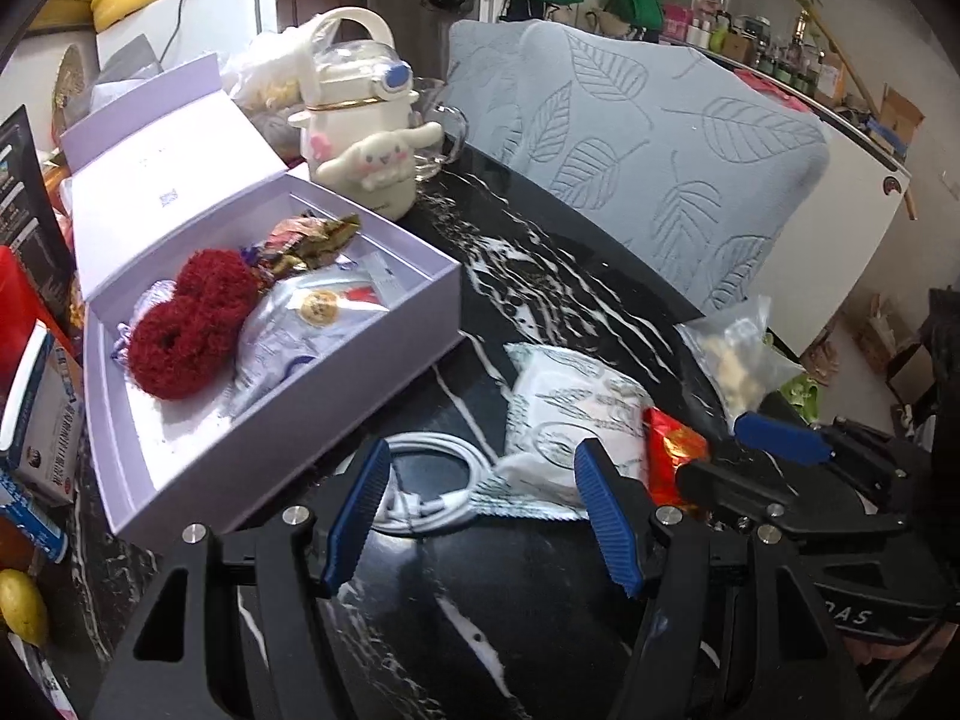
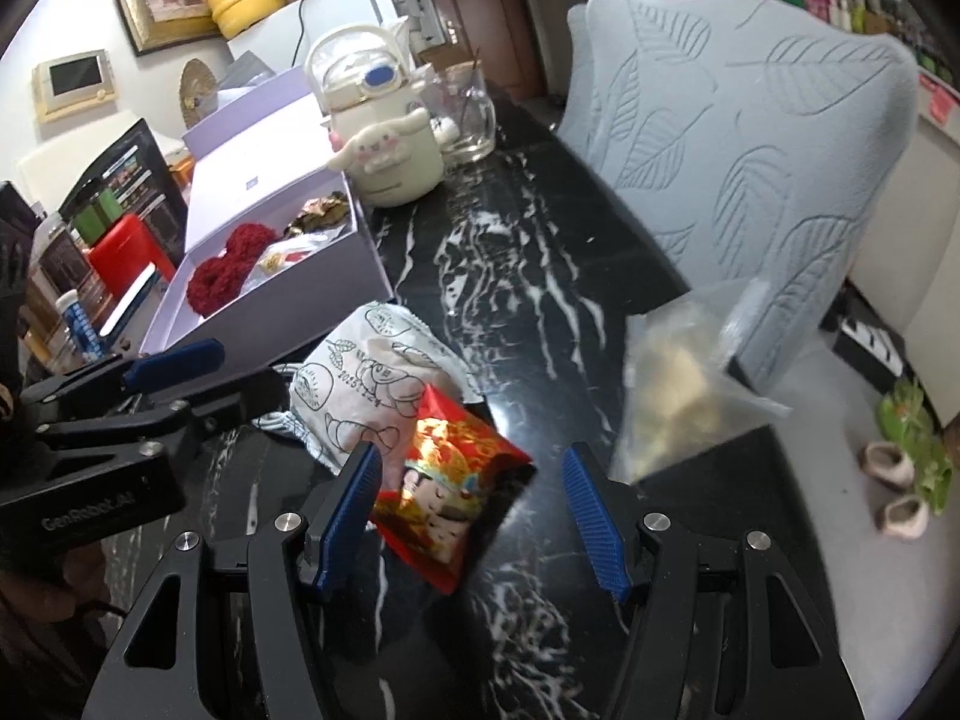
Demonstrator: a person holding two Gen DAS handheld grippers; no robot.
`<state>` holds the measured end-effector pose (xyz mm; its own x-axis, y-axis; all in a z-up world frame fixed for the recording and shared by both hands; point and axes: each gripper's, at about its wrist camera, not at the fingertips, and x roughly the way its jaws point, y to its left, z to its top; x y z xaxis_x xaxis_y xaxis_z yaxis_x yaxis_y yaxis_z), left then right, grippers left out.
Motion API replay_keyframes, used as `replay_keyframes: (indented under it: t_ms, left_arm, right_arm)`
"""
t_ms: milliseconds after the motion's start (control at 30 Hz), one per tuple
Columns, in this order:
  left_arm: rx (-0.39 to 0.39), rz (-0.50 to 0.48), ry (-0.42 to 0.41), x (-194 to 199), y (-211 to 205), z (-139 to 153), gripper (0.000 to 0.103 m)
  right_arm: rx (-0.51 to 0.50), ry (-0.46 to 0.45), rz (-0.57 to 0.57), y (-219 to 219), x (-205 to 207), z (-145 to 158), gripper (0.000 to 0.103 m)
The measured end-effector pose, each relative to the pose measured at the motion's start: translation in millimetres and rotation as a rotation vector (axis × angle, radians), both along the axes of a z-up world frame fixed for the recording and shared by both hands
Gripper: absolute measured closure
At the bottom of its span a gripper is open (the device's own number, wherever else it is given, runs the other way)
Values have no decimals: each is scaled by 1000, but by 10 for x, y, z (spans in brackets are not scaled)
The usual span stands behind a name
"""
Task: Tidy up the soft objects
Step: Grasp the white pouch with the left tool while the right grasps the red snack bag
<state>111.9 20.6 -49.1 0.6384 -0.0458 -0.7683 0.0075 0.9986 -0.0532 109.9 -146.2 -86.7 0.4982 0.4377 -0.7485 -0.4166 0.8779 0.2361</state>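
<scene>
An open lilac box on the black marble table holds a red fuzzy scrunchie, foil candies and a silvery pouch. A white printed soft packet, a red foil snack packet and a clear bag of pale pieces lie on the table. My left gripper is open above a white cable. My right gripper is open around the red packet, not closed on it.
A cream Cinnamoroll kettle and a glass mug stand behind the box. A blue leaf-pattern cushion leans at the table's right. Boxes and a lemon crowd the left edge.
</scene>
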Motion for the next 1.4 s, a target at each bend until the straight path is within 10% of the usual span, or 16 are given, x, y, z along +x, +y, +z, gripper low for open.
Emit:
replay_keyframes:
  t_ms: [233,500,767,1400]
  left_arm:
    - [-32,-13,10,88,68,-20,40]
    - [-43,-121,18,201,-178,-50,40]
    - [66,-210,61,313,-489,-188,39]
    - [41,-239,137,646,-598,-538,26]
  right_arm:
    - [2,75,16,87,113,-152,41]
    - [-8,62,42,25,29,-154,70]
    - [-46,46,11,-207,-101,-140,70]
    - [-30,45,-15,-356,-102,-161,66]
